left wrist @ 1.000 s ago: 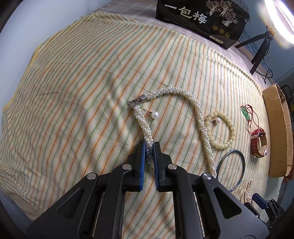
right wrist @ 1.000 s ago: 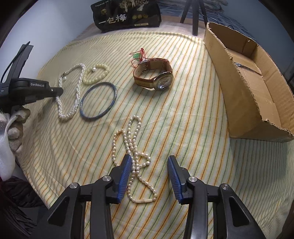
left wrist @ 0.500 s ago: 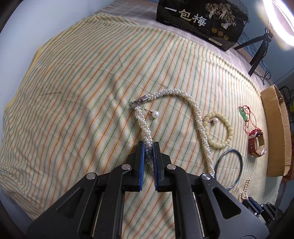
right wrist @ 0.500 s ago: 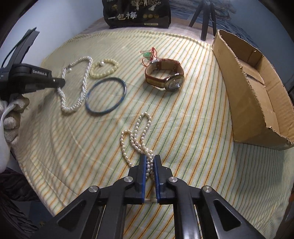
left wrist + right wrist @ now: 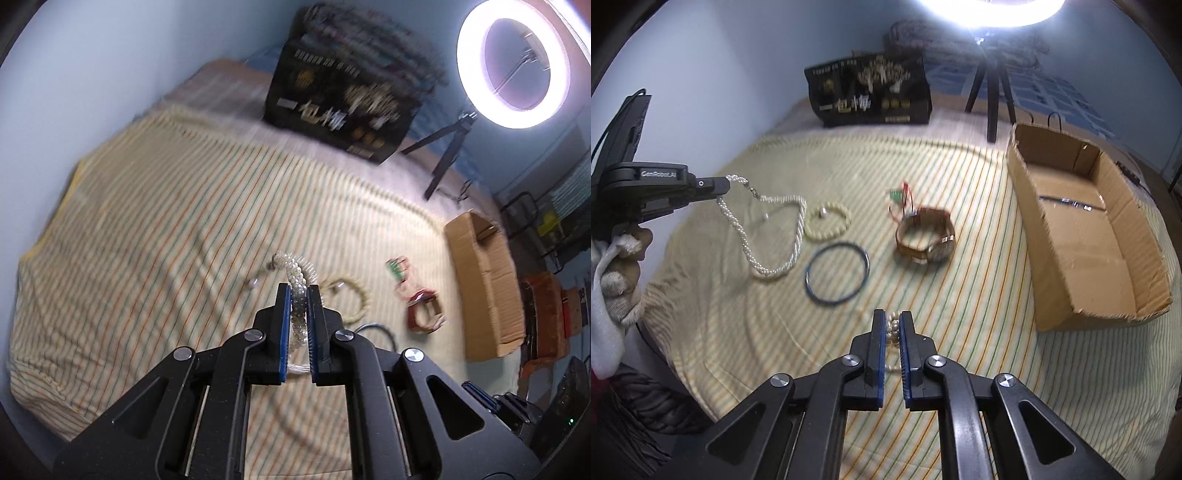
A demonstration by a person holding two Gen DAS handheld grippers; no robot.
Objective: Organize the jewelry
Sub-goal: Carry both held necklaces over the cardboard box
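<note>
My left gripper (image 5: 298, 290) is shut on the twisted pearl necklace (image 5: 297, 295) and holds one end lifted above the striped cloth; in the right wrist view the necklace (image 5: 768, 236) hangs from the left gripper (image 5: 726, 184), its lower loop still on the cloth. My right gripper (image 5: 893, 317) is shut on the loose pearl strand (image 5: 893, 328), raised off the cloth. The open cardboard box (image 5: 1086, 236) stands at the right.
On the cloth lie a cream bead bracelet (image 5: 829, 223), a blue bangle (image 5: 836, 273), a brown watch (image 5: 927, 242), a green pendant on red cord (image 5: 899, 195) and a pearl earring (image 5: 253, 283). A black bag (image 5: 870, 96) and ring-light tripod (image 5: 993, 85) stand behind.
Both grippers have lifted and tilted up. The left one raises the twisted necklace's end off the cloth. The right one, closed on the pearl strand half a second ago, has lifted it.
</note>
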